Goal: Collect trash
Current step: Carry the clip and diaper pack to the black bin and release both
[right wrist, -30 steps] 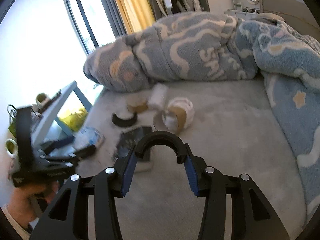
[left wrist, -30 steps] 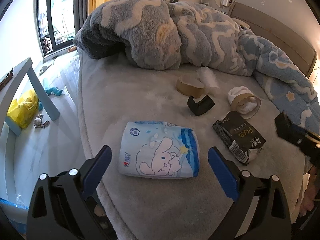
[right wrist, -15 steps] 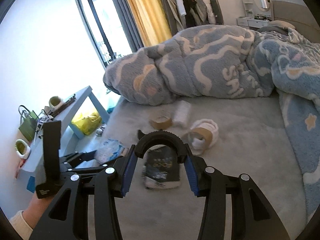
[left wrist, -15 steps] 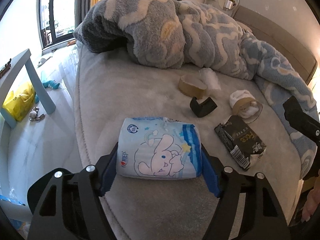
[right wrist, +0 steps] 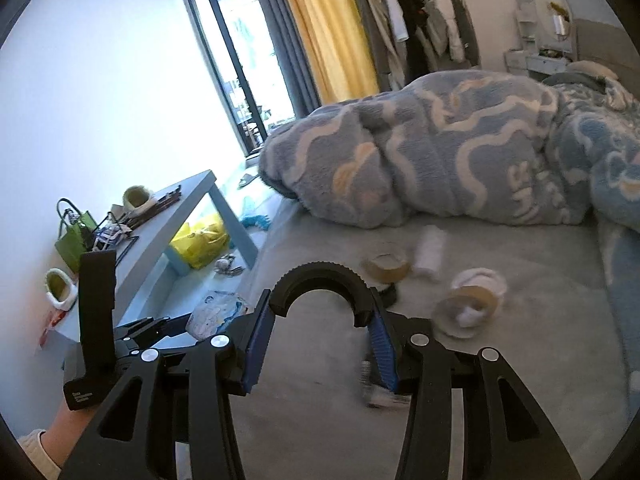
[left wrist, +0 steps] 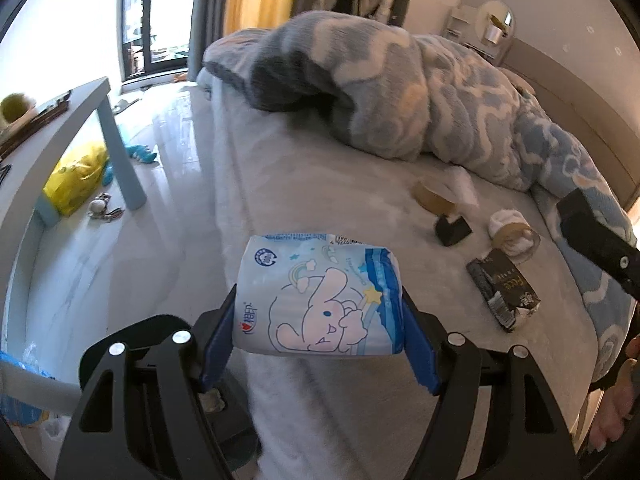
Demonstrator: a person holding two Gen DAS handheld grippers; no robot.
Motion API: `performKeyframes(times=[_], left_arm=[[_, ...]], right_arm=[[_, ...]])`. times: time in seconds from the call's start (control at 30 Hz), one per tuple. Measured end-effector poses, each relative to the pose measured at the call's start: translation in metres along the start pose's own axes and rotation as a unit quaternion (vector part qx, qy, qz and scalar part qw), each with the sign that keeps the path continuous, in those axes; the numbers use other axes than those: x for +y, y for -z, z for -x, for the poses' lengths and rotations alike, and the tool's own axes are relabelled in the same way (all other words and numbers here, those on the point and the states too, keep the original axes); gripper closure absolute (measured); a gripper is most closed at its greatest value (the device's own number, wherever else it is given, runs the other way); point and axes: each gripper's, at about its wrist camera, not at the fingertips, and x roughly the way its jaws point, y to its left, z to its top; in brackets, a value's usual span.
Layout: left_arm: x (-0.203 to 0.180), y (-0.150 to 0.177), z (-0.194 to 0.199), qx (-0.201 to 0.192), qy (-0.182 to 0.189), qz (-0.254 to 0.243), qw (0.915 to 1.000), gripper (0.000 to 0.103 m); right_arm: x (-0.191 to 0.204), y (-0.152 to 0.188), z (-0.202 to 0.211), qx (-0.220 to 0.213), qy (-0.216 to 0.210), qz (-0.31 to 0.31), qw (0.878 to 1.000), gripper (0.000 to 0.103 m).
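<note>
- Tissue pack [left wrist: 318, 300] — blue-and-white, cartoon rabbit print — sits between the blue pads of the left gripper [left wrist: 320, 320], jaws pinching it from both sides. It appears lifted clear of the bed [left wrist: 320, 184], over the bed's edge; contact underneath cannot be fully confirmed.
- Right gripper [right wrist: 318, 336]: jaws closed onto a black curved piece [right wrist: 320, 284], an arch with a ridged outer rim, held above the bed.
- Judgement on progress: two items in hand, none seen deposited. No bin or collection bag can be identified with certainty in either view — a pale strip at the lower-left of the left wrist view is too cropped to call.
- Left on the bed: dark wrapper [left wrist: 504, 290] near the right gripper's side; brown tape roll [left wrist: 434, 198] touching a white crumpled tissue [left wrist: 462, 184]; small black part [left wrist: 452, 230] just beside that roll; second tape roll with white wadding in it [left wrist: 512, 230]. All well apart from the held pack.
- Blue patterned blanket [left wrist: 400, 92] heaped behind the litter; anything beneath it is hidden.
- Outward: blue desk [right wrist: 180, 216] beside the bed, with a yellow bag [right wrist: 200, 240] on the floor under it — whether that is trash cannot be told.
- Estimate: early stage, most pieces remain.
</note>
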Motion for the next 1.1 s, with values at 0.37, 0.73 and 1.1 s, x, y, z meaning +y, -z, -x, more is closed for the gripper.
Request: performKeyframes(times=[0.37, 0.73, 1.1], left_arm=[[0.064, 0.006, 0.017, 0.005, -0.038, 0.038, 0.9985, 0.028], [0.124, 0.027, 0.02, 0.049, -0.063, 0.075, 0.994, 0.028], [0.164, 0.053, 0.01, 0.121, -0.07, 0.087, 0.9864, 0.028]], right_arm=[[0.053, -0.001, -0.034, 0.03, -0.047, 0.018, 0.998, 0.056], [0.109, 0.005, -0.065, 0.062, -0.074, 0.05, 0.994, 0.056], [0.162, 0.018, -0.101, 0.105, -0.086, 0.088, 0.987, 0.056]])
